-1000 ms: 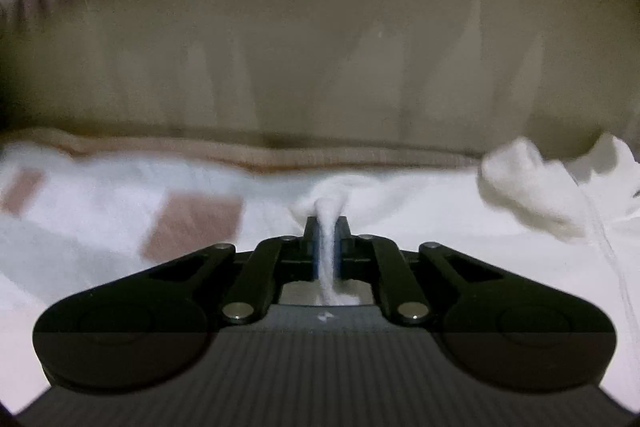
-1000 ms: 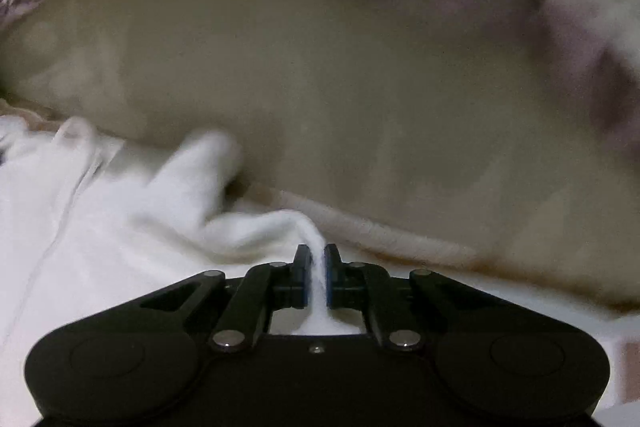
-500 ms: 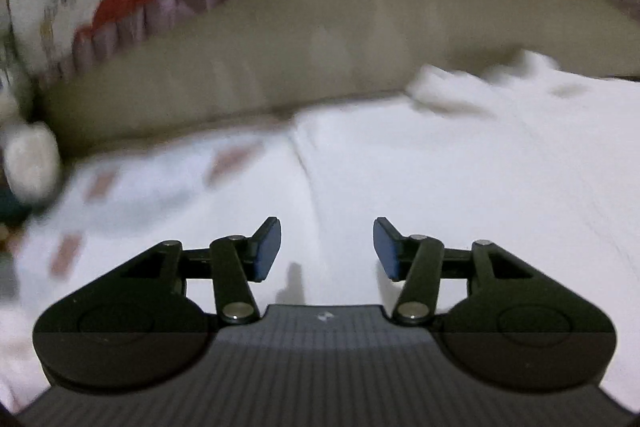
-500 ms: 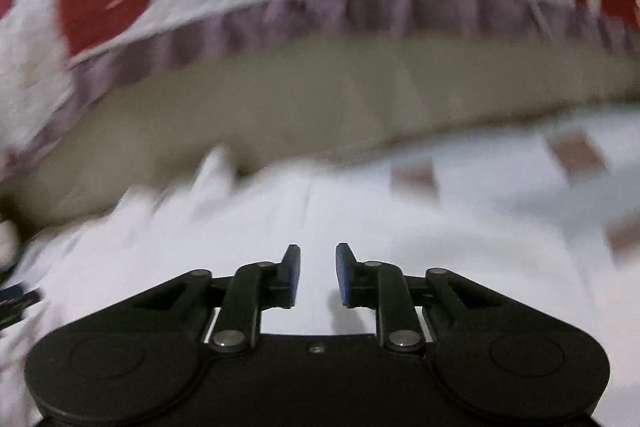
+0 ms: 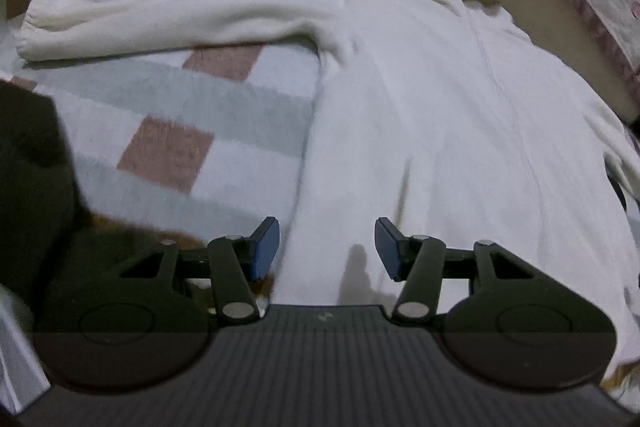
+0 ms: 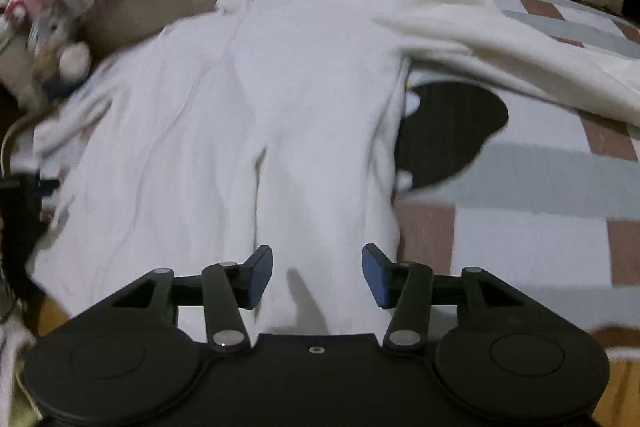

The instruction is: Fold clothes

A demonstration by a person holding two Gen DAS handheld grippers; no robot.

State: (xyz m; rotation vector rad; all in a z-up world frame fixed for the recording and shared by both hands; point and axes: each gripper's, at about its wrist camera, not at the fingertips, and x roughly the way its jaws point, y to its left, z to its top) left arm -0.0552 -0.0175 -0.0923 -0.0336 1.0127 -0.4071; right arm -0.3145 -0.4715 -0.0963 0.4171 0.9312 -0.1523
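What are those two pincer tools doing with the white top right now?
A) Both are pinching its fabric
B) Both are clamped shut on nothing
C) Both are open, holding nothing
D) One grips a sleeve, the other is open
C: the left gripper and right gripper both have their jaws spread apart, with the white sweater lying flat and unpinched beyond them.

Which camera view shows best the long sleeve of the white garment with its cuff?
The left wrist view: the whole sleeve lies stretched across the checked blanket, cuff visible. The right wrist view shows another sleeve, cut off at the frame edge.

The white garment (image 5: pixel 440 115) runs off the frame's right edge, its hem hidden behind the left tongs (image 5: pixel 327 247).
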